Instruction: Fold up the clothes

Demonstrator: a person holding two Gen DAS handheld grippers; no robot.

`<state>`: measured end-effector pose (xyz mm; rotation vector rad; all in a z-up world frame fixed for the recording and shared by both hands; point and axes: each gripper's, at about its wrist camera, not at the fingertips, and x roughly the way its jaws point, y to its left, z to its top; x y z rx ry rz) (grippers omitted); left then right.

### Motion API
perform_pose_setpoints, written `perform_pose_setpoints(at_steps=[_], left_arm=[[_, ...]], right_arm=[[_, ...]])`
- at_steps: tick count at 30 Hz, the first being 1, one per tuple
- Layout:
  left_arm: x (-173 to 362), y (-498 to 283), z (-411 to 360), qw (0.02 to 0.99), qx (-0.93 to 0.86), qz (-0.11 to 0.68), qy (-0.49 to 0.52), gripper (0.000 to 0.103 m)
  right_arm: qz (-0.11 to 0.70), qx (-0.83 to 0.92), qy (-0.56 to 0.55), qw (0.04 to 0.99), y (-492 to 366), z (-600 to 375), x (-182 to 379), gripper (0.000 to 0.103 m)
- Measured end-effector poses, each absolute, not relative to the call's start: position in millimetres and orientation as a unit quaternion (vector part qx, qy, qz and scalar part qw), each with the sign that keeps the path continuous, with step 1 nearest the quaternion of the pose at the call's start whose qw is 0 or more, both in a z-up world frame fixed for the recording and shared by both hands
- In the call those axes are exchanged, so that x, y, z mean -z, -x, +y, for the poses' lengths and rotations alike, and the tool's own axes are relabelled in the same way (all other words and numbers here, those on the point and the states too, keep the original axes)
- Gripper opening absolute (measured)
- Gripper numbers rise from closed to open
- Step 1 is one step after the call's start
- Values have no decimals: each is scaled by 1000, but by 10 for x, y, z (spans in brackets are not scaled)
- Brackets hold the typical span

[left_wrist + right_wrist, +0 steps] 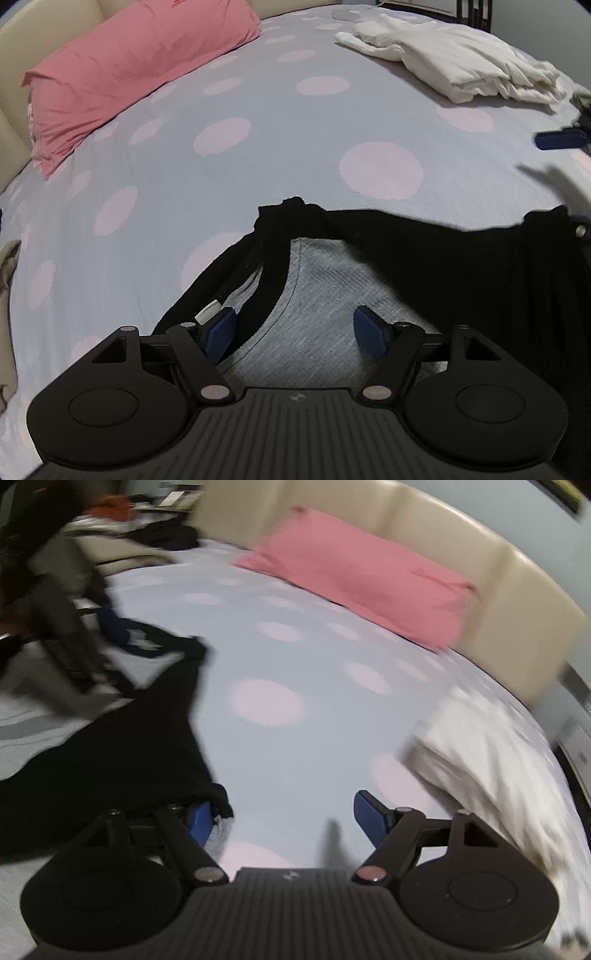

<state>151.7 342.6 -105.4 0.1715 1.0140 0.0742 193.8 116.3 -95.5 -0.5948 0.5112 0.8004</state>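
A black top (461,266) with a grey inner side is spread on the bed (221,177), low in the left wrist view, its neckline open toward the camera and a white label (207,311) seen at the collar edge. The black cloth runs right across the frame in loose folds; the grey ribbed inside shows between the blue pads.

The left hand-held gripper (295,328) is held spread wide over the neckline, the left pad (221,330) touching the black collar band beside the label, the right pad over grey fabric; nothing is pinched.

In the right wrist view, which is motion-blurred, the right hand-held gripper (284,819) is also spread apart. Its left pad (201,821) lies against a corner of the black top (110,760), where a bit of grey lining shows; whether the cloth is touched or only overlapped cannot be told. The right pad is over bare sheet.

The sheet is pale grey-blue with pink dots. A pink pillow (129,70) lies against the cream headboard (480,572). A folded white garment (454,62) is seen at the far right of the bed, well apart from the top.
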Motion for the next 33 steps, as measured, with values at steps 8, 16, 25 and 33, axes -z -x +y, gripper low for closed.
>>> perform_pose_setpoints(at_steps=[8,16,25,33], left_arm=[[959,-1420,3549,866,-34,498,-33,65],[516,-462,3956,880,-90,466,10,65],[797,10,3987,876,-105,469,37,65],[907,269,4328,882,-117,448,83,69]], right_arm=[[272,-387,270,839,-1900,900,896,78],[295,-394,293,820,-1815,606,580,80],[287,-449,201,822,-1761,1132,443,80],[298,-522,221,769,-1384,2015,786,80]])
